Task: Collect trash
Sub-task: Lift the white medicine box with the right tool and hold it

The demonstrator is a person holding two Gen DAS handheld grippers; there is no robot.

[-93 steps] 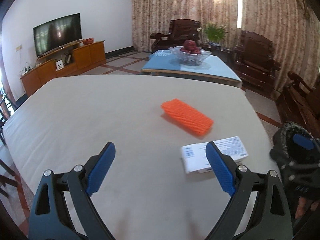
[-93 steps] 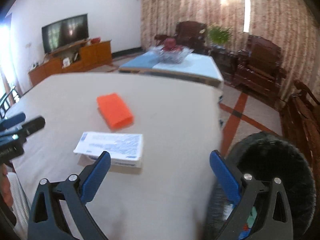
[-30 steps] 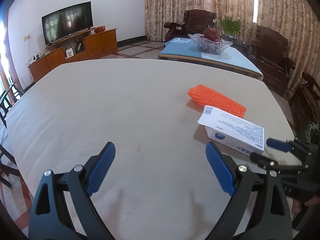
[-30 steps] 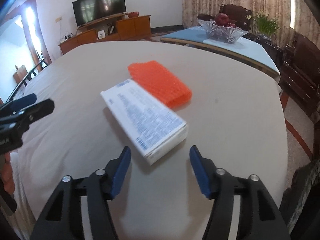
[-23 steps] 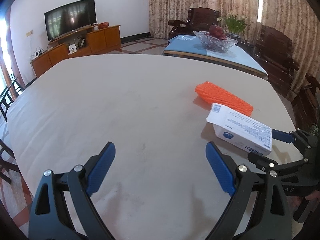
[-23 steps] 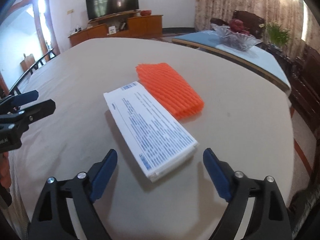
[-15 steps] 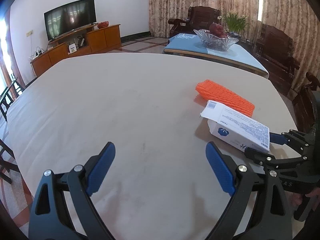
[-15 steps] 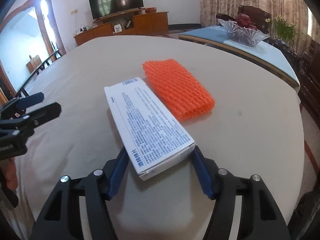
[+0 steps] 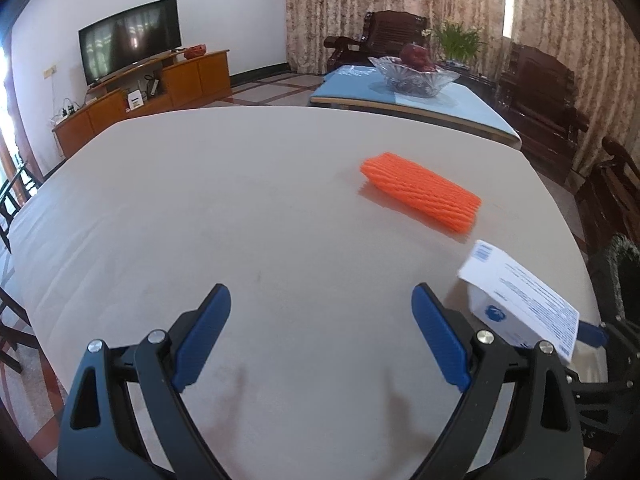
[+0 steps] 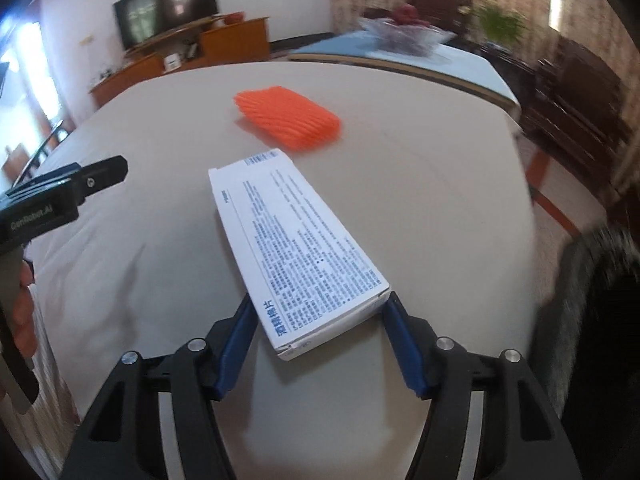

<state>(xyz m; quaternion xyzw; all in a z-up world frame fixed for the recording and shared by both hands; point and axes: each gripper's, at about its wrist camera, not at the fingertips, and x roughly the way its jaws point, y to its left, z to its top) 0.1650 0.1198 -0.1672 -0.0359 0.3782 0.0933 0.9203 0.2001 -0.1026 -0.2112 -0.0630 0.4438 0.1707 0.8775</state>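
My right gripper [image 10: 320, 332] is shut on the near end of a white printed box [image 10: 298, 252] and holds it lifted and tilted above the beige table [image 10: 420, 184]. In the left wrist view the box [image 9: 520, 300] hangs at the right, past the table's edge side, with the right gripper [image 9: 592, 336] behind it. An orange foam net [image 9: 420, 190] lies on the table beyond; it also shows in the right wrist view [image 10: 288, 116]. My left gripper [image 9: 320, 336] is open and empty over the near table; it shows at the left of the right wrist view [image 10: 68, 188].
A black trash bin [image 10: 600, 320] stands off the table's right edge, also at the right of the left wrist view [image 9: 624, 272]. Beyond are a low table with a glass fruit bowl [image 9: 414, 76], dark wooden chairs [image 9: 536, 92] and a TV cabinet [image 9: 152, 92].
My right gripper has closed on the white box and lifted it off the table, carrying it right toward the bin. The left gripper stays open and nearly still.
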